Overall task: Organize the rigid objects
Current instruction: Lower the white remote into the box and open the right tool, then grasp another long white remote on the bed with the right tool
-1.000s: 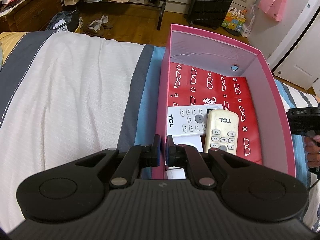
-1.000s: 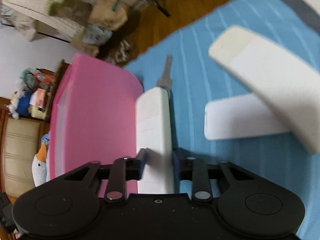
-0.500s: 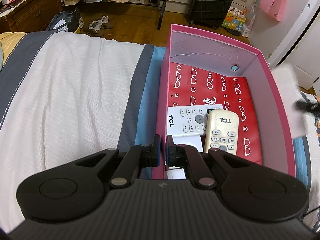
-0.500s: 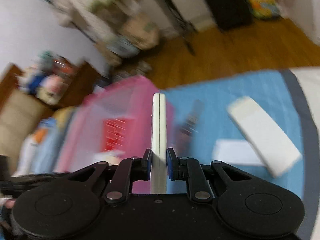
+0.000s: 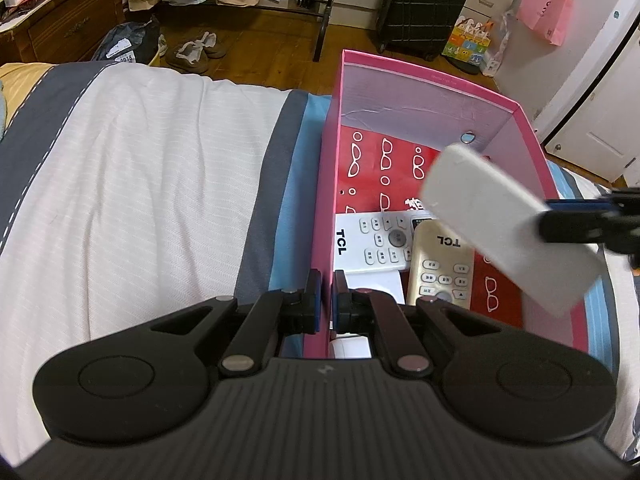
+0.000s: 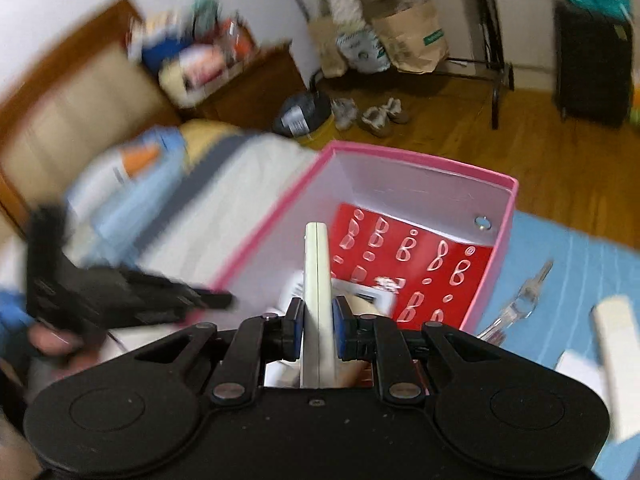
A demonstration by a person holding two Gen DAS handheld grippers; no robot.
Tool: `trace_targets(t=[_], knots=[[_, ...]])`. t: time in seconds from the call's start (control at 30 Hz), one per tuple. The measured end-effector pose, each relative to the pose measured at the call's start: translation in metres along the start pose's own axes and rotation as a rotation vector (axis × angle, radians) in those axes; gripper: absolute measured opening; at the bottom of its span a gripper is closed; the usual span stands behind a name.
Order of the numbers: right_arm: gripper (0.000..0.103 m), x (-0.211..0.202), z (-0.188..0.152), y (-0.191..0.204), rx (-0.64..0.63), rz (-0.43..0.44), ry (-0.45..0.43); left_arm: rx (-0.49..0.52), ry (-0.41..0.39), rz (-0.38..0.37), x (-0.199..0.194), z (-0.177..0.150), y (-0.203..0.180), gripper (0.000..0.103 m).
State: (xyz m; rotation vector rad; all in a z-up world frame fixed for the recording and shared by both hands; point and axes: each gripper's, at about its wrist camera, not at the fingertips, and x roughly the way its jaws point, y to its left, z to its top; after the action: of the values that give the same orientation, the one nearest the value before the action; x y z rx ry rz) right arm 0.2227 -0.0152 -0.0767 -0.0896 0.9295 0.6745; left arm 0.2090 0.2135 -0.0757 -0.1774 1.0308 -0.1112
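A pink box (image 5: 532, 136) with a red patterned floor lies on the bed. Inside lie a white TCL remote (image 5: 372, 242) and a cream TCL remote (image 5: 442, 268). My left gripper (image 5: 326, 300) is shut on the box's near left wall. My right gripper (image 6: 317, 324) is shut on a white remote (image 6: 316, 272), held edge-up above the box (image 6: 424, 168). In the left wrist view that remote (image 5: 500, 224) hovers over the box's right side, with the right gripper (image 5: 576, 220) behind it.
On the blue sheet right of the box lie keys (image 6: 524, 300) and two more white remotes (image 6: 616, 344). The striped bed cover (image 5: 140, 184) spreads left. Shoes (image 5: 196, 50), bags and a black suitcase (image 5: 424, 8) stand on the wooden floor beyond.
My right gripper lifted the white remote off the blue sheet, turned it edge-up and swung it left over the box. The left gripper held still on the box wall.
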Motion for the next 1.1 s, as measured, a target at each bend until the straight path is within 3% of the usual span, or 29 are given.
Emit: trace_targets(t=[0.23, 0.43, 0.53, 0.6, 0.67, 0.8, 0.93, 1.1], knots=[[0.019, 0.038, -0.003, 0.076, -0.597, -0.286, 0.018, -0.004, -0.001, -0.010, -0.001, 0.000, 0.001, 0.004], [0.018, 0.062, -0.008, 0.104, -0.686, -0.298, 0.064, -0.010, 0.000, -0.014, -0.002, 0.000, 0.002, 0.004], [0.020, 0.067, -0.003, 0.109, -0.629, -0.298, 0.070, -0.017, -0.002, -0.018, -0.002, 0.000, 0.003, 0.004], [0.025, 0.066, 0.003, 0.103, -0.521, -0.221, 0.081, -0.020, -0.003, -0.024, -0.003, 0.000, 0.004, 0.004], [0.039, 0.067, 0.009, 0.092, -0.378, -0.111, 0.137, -0.019, -0.003, -0.025, -0.003, 0.000, 0.004, 0.004], [0.040, 0.051, 0.005, 0.074, -0.211, 0.050, 0.166, -0.022, -0.003, -0.026, -0.003, 0.000, 0.004, 0.005], [0.040, 0.026, 0.006, 0.049, -0.061, 0.117, 0.117, -0.022, -0.003, -0.026, -0.003, 0.000, 0.004, 0.005], [0.041, -0.024, 0.003, 0.025, 0.006, 0.122, 0.013, -0.021, -0.003, -0.026, -0.003, 0.000, 0.004, 0.005]])
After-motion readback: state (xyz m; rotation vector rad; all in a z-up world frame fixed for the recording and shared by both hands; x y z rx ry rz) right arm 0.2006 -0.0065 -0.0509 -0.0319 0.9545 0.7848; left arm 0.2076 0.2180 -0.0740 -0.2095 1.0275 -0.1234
